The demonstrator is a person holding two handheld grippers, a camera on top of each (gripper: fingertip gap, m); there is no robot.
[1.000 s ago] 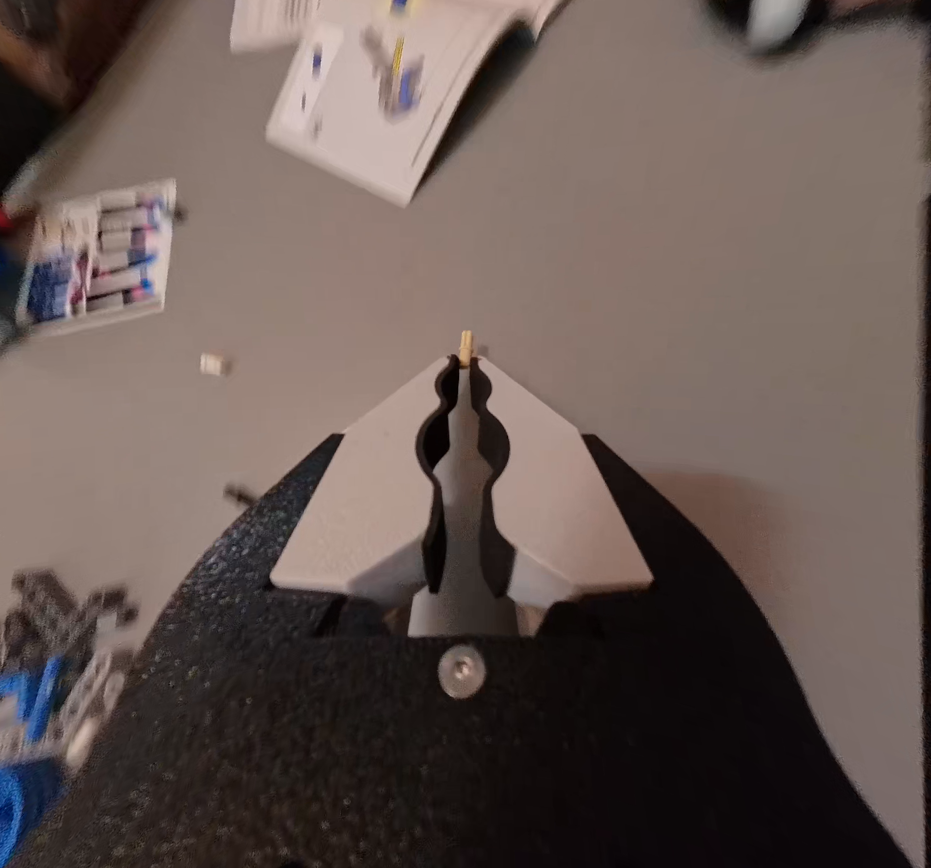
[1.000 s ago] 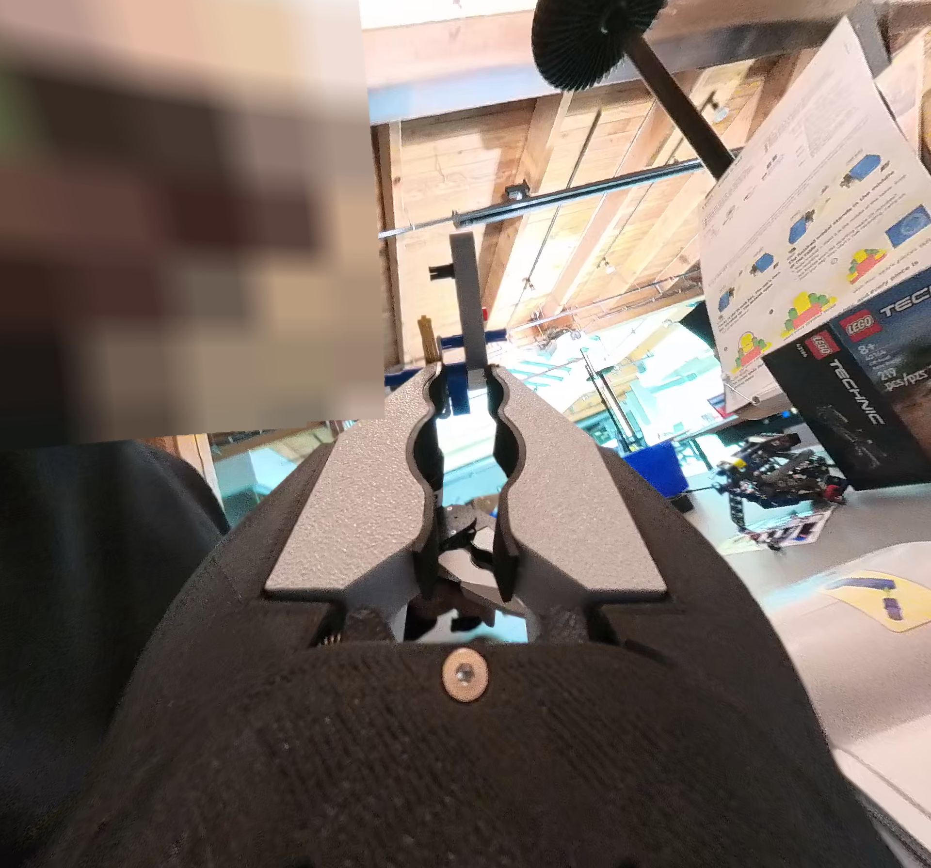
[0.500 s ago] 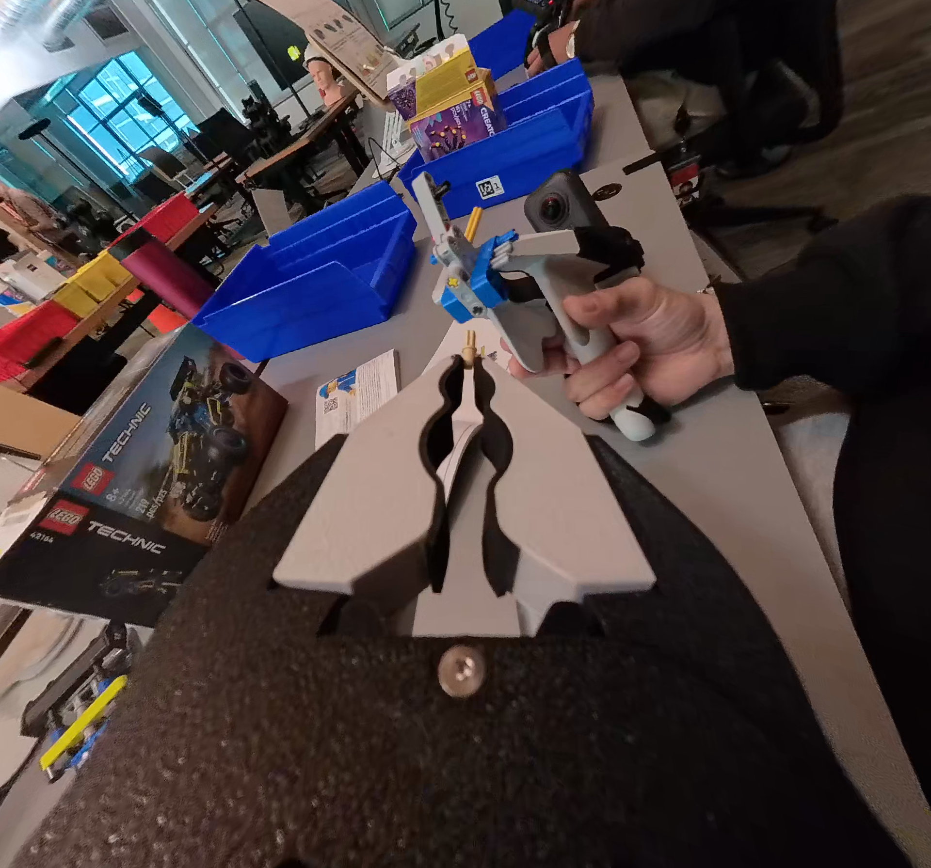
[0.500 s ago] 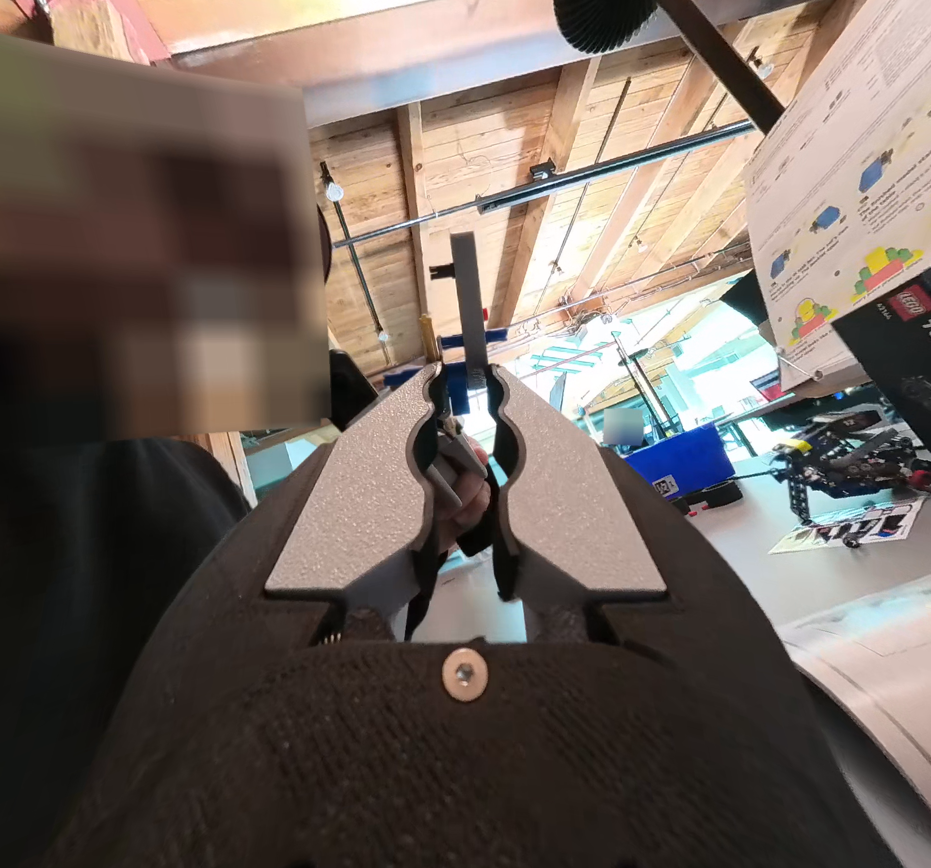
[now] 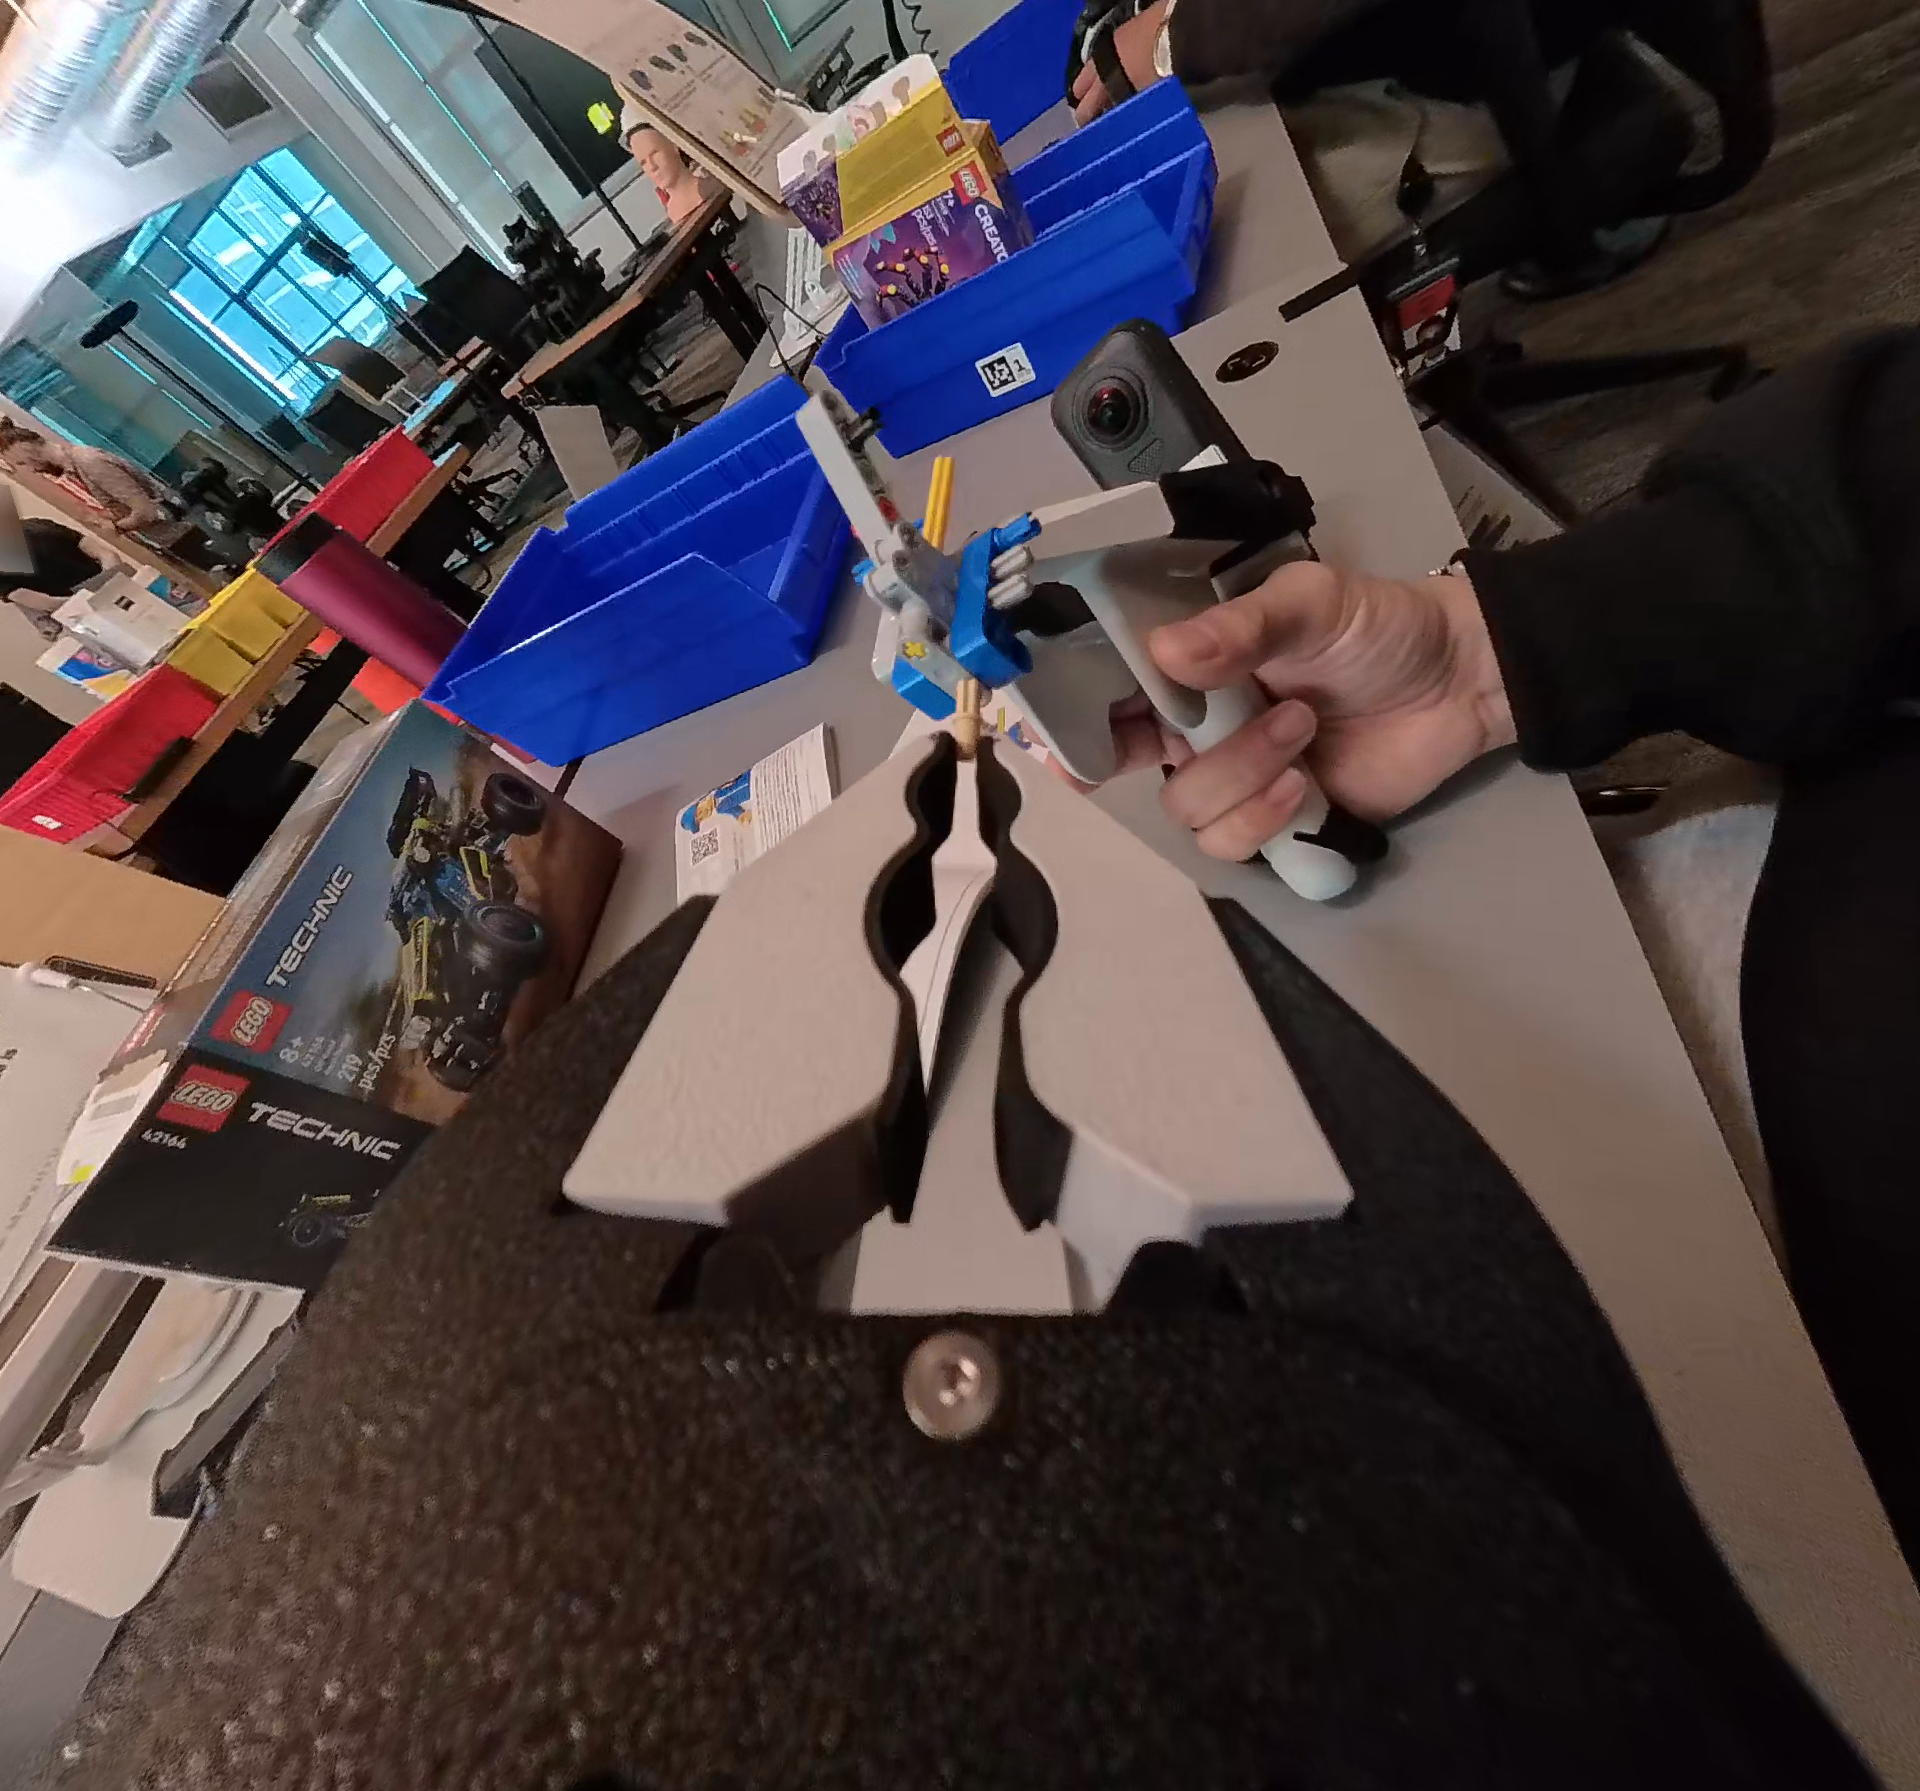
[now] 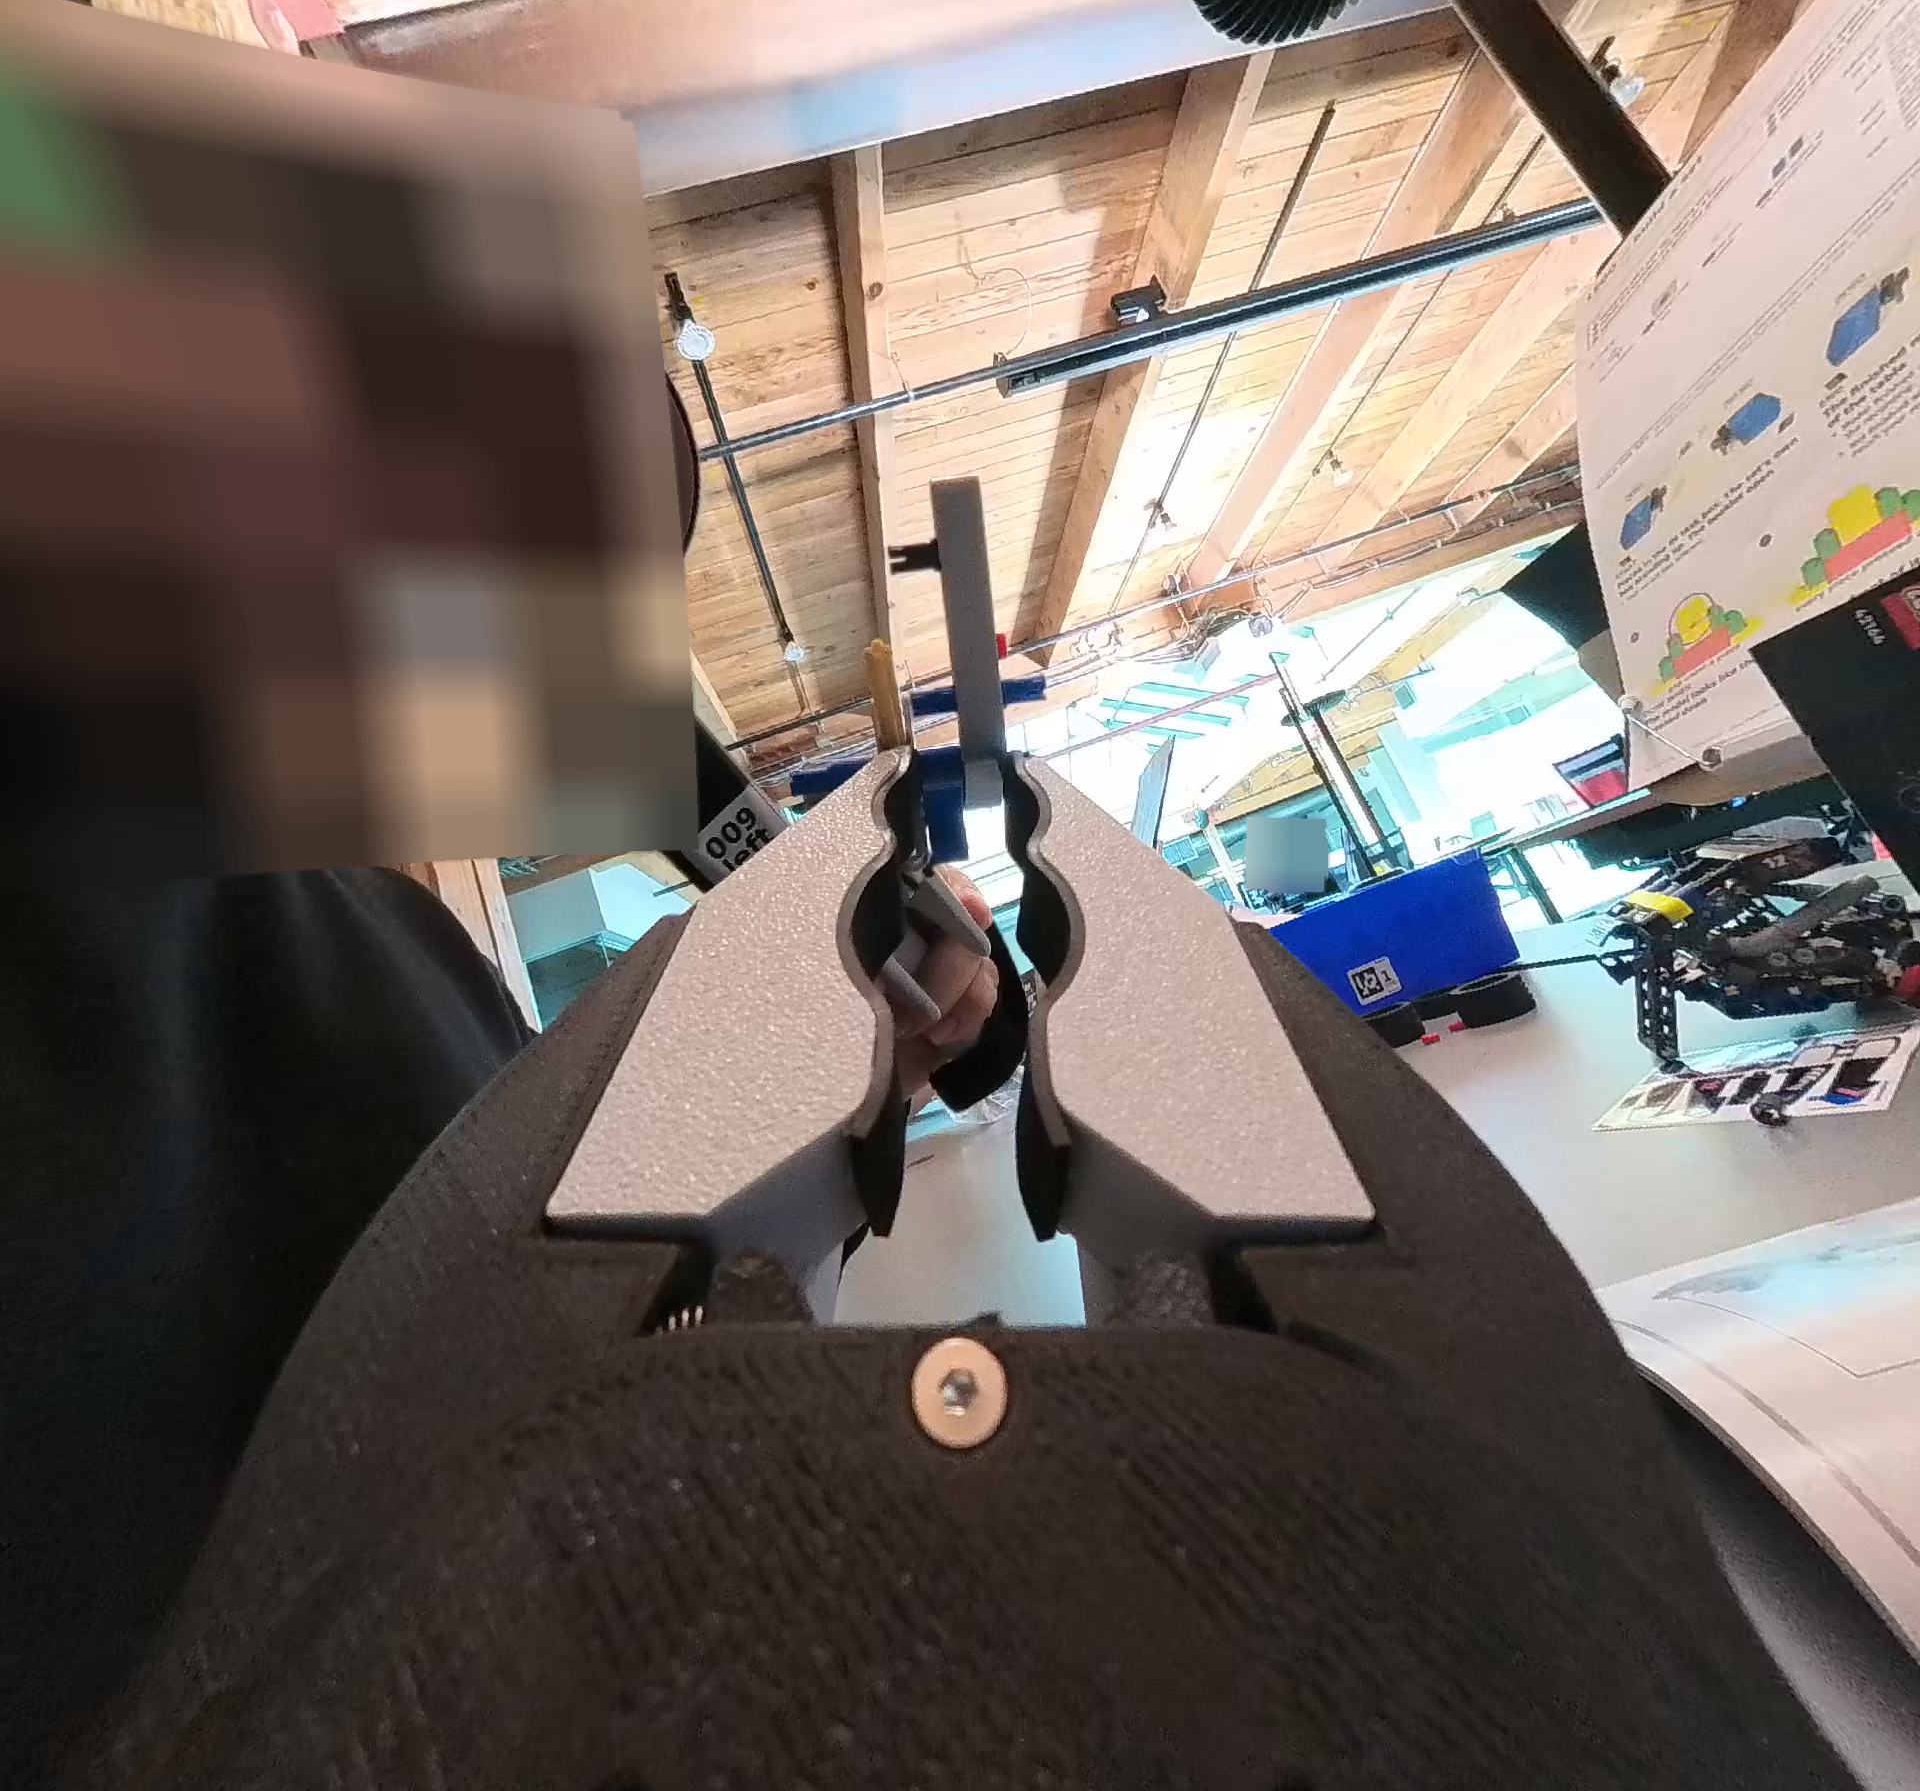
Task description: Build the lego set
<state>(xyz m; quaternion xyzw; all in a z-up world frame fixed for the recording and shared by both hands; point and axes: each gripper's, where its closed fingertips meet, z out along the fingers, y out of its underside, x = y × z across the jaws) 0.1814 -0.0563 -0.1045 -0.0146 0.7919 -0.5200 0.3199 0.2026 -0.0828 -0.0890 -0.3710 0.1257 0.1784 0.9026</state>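
Pinching slim tan peg (image 5: 967, 725), left gripper (image 5: 968, 754) meets blue-grey assembly (image 5: 940, 614).

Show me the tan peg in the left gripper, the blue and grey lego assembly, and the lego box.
tan peg (image 5: 968, 725), left wrist view, its exposed tip.
lego assembly (image 5: 951, 629), left wrist view, its blue block.
lego box (image 5: 416, 910), left wrist view, its top face.

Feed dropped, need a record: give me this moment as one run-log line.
left gripper: shut on tan pin | right gripper: shut on blue-grey lego assembly | pin tip just below assembly | both held above table
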